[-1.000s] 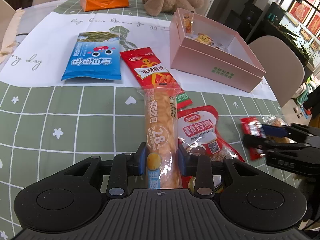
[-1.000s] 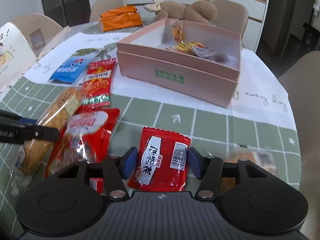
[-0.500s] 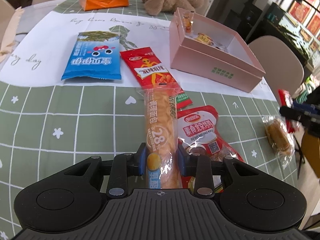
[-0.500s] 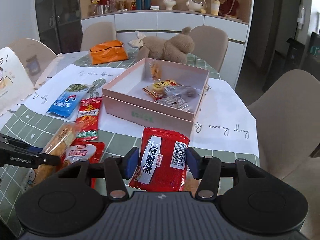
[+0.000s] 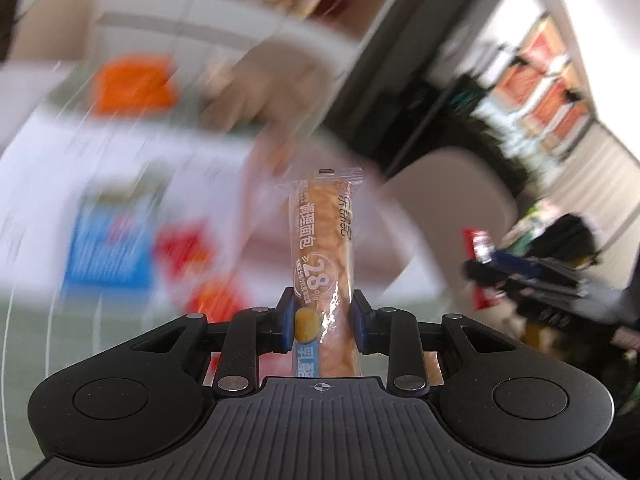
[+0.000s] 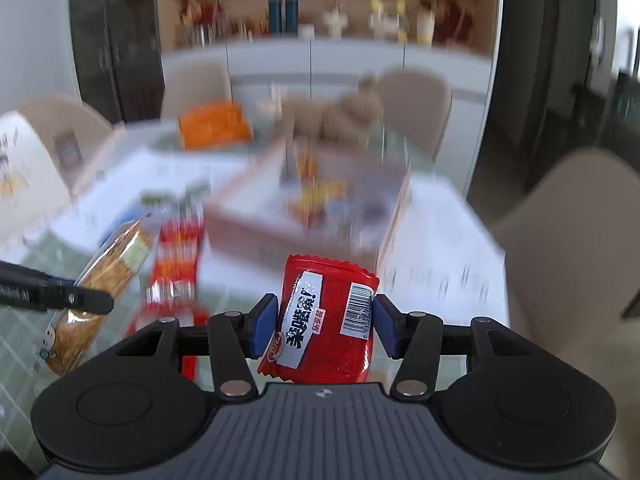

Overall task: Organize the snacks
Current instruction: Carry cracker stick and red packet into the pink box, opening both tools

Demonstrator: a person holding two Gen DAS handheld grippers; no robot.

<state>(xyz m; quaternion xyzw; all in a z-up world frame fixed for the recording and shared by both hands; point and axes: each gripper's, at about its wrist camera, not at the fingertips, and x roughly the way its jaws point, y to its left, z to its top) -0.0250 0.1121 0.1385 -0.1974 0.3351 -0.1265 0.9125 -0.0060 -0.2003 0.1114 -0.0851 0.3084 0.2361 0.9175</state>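
Note:
My left gripper (image 5: 322,312) holds a long clear-wrapped bread stick (image 5: 326,240) up off the table; its jaws are closing, blue pads pressed on the pack's lower part. The right wrist view shows the same bread stick (image 6: 116,260) at the left, gripped by black fingers (image 6: 80,300). My right gripper (image 6: 325,312) is shut on a red snack packet (image 6: 320,344) held in the air. That red packet (image 5: 478,242) also shows at the right of the left wrist view. The pink box (image 6: 248,220), blurred, stands ahead on the table with small snacks inside.
A blue packet (image 5: 108,248) and red packets (image 6: 178,256) lie on the green checked tablecloth. An orange bag (image 6: 214,124) and a plush toy (image 6: 344,112) sit at the far side. Beige chairs (image 6: 572,220) surround the table. Both views are motion-blurred.
The left gripper has lifted the bread stick off the table and tipped upward. The right gripper has risen further with the red packet, which lay on the table a second ago.

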